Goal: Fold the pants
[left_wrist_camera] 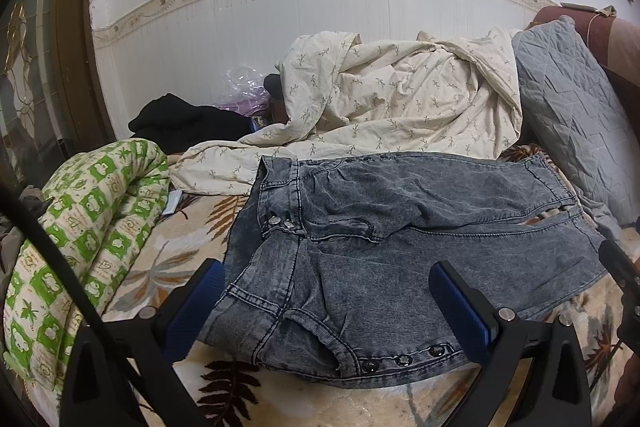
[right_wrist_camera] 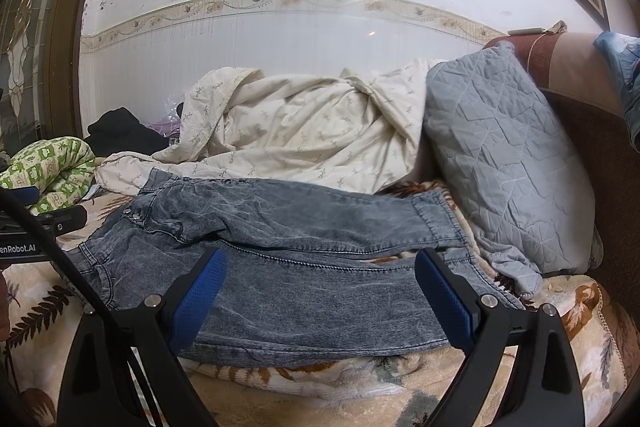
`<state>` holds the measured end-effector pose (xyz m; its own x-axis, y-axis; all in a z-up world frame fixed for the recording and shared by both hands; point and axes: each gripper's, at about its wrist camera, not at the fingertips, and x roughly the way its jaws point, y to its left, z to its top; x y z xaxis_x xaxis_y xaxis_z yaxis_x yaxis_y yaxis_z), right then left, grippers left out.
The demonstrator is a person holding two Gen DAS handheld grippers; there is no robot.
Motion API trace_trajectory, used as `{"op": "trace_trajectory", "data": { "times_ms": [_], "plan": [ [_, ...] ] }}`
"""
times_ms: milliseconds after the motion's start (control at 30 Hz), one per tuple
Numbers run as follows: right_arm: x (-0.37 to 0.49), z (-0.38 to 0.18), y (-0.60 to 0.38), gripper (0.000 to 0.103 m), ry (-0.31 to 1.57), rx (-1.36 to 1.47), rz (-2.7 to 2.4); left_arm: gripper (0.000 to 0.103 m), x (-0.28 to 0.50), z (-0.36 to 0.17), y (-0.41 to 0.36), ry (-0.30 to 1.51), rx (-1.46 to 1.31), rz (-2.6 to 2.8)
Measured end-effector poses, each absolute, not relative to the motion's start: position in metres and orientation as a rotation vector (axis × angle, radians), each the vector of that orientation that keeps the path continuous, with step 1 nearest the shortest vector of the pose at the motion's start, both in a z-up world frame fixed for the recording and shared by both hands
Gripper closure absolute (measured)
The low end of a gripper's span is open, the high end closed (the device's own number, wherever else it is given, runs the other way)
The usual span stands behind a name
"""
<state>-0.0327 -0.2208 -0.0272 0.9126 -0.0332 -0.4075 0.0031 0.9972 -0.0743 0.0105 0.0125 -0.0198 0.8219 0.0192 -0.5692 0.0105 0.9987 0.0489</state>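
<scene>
Both claws, left (left_wrist_camera: 328,303) and right (right_wrist_camera: 320,287), gape wide over rumpled, ribbed grey denim pants (left_wrist_camera: 400,247).

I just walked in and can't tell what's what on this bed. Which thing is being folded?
Start at the grey quilted pillow against the headboard. Left of it, in front of the heaped cream duvet, lie the jeans. They are the only blue-grey, acid-washed denim item, with metal snap buttons.
</scene>
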Motion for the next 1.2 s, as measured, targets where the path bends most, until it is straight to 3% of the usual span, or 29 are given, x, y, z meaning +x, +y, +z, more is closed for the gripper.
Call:
{"op": "trace_trajectory", "data": {
  "times_ms": [333, 533, 800, 1200],
  "plan": [
    [-0.033, -0.025, -0.220, 0.008, 0.423, -0.079, -0.020, 0.000, 0.012, -0.022, 0.015, 0.615, 0.059, 0.003],
    [-0.015, -0.010, -0.254, 0.008, 0.462, -0.072, -0.010, 0.000, 0.056, -0.016, 0.031, 0.707, 0.096, -0.030],
    [0.089, 0.002, -0.357, 0.008, 0.627, -0.031, -0.052, 0.000, 0.170, -0.016, 0.068, 0.811, 0.214, 0.027],
    [0.243, -0.029, -0.444, 0.008, 0.764, 0.197, -0.075, 0.000, 0.315, -0.056, 0.127, 1.006, 0.096, 0.112]
  ]
}}
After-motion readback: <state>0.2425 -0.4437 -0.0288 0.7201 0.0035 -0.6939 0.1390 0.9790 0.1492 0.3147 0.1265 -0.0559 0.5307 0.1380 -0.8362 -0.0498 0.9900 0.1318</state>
